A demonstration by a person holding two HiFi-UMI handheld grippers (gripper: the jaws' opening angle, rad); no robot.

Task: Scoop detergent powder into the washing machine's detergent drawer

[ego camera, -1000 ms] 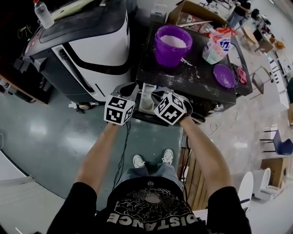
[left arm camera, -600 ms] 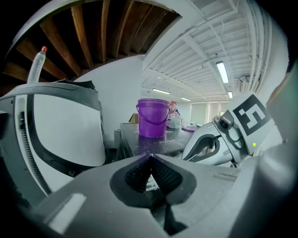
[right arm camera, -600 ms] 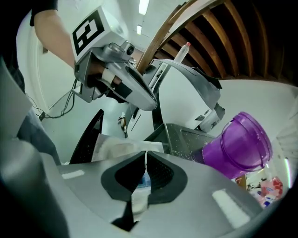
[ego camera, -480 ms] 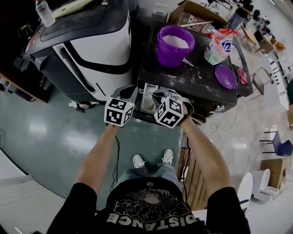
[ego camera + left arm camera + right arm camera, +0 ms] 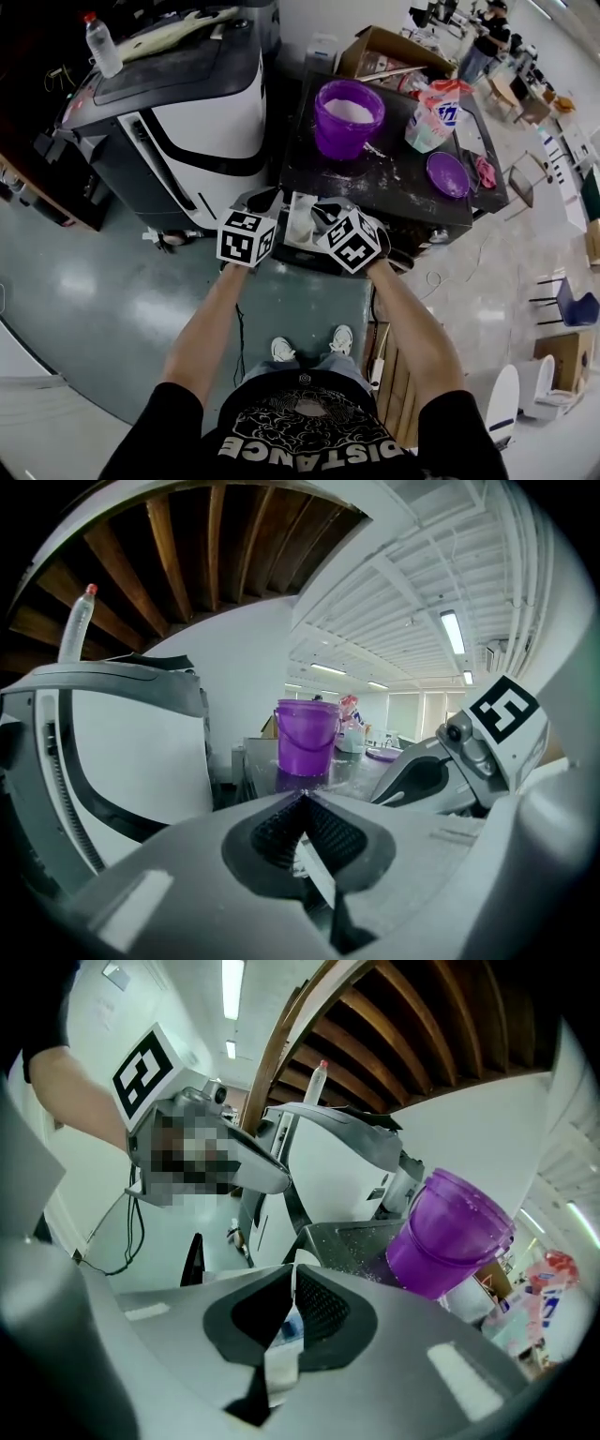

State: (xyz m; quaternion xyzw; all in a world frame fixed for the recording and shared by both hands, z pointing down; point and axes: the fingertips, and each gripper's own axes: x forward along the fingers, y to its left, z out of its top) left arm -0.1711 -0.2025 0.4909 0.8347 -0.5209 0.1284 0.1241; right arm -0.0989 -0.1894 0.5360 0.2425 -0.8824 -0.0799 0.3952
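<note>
The left gripper (image 5: 300, 797) has its jaws closed tip to tip with nothing between the ribbed pads (image 5: 330, 832). The right gripper (image 5: 292, 1267) is drawn in to a hairline slit at its tips. In the hollow behind them I see a white strip with a blue patch, and I can't tell whether it is pinched.

Only the head view shows the detergent drawer (image 5: 302, 220) whole. It sticks out from the front edge of the washing machine (image 5: 398, 183), near its left front corner, and sits between the two grippers with one just beside each long side. Its long axis runs from the machine's front toward the person, open side up.

The gripper views add what lies ahead at top level. The purple bucket (image 5: 349, 117) stands almost dead ahead of the left jaws and off to the right of the right ones. From above I can see white powder in it; it stands at the back left of the top. A purple lid (image 5: 448, 174) lies flat toward the right edge, and a detergent bag (image 5: 431, 112) is behind it. To the left stands a white-and-black machine (image 5: 187, 103) with a bottle (image 5: 100, 45) on top.
</note>
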